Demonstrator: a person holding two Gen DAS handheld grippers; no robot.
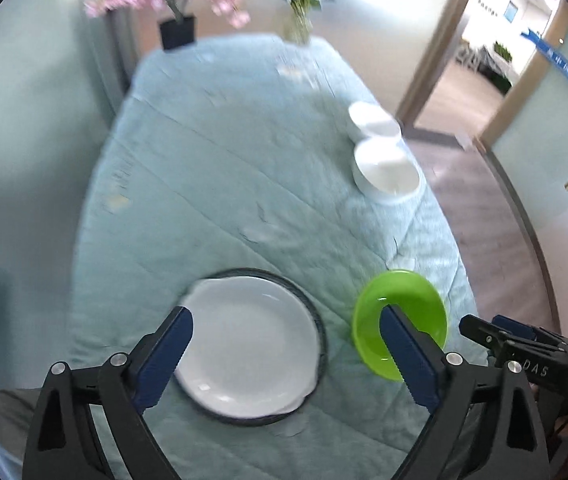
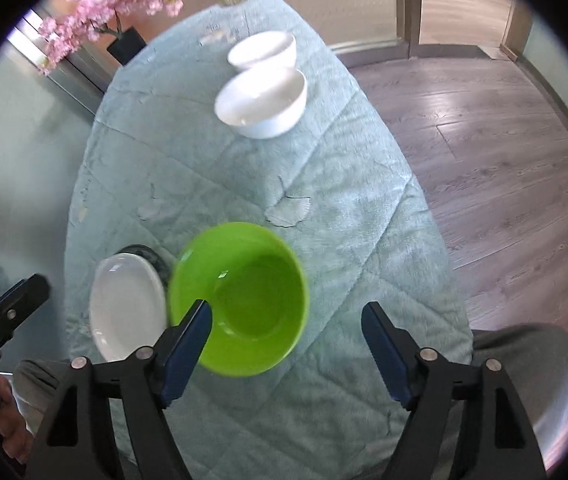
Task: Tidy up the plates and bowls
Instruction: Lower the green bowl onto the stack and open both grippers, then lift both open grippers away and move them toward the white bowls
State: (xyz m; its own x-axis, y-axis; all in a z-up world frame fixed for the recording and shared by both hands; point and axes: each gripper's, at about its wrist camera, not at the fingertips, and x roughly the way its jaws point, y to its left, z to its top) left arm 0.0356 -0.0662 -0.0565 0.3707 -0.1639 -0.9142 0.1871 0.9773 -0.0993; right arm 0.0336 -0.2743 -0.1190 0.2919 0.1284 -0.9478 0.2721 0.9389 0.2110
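A white plate (image 1: 248,344) lies on a dark-rimmed plate (image 1: 320,320) near the table's front; the white plate also shows in the right wrist view (image 2: 128,304). A green bowl (image 1: 400,308) stands to its right, large in the right wrist view (image 2: 244,296). Two white bowls (image 1: 384,172) (image 1: 372,120) stand touching at the right edge, also in the right wrist view (image 2: 262,98) (image 2: 262,50). My left gripper (image 1: 286,344) is open above the white plate. My right gripper (image 2: 286,334) is open above the green bowl's near side.
The table wears a pale green quilted cloth (image 1: 212,168). A glass vase of flowers (image 1: 298,20) stands at the far end. A pink blossom tree in a black pot (image 1: 178,30) stands behind. Wooden floor (image 2: 484,140) lies right of the table.
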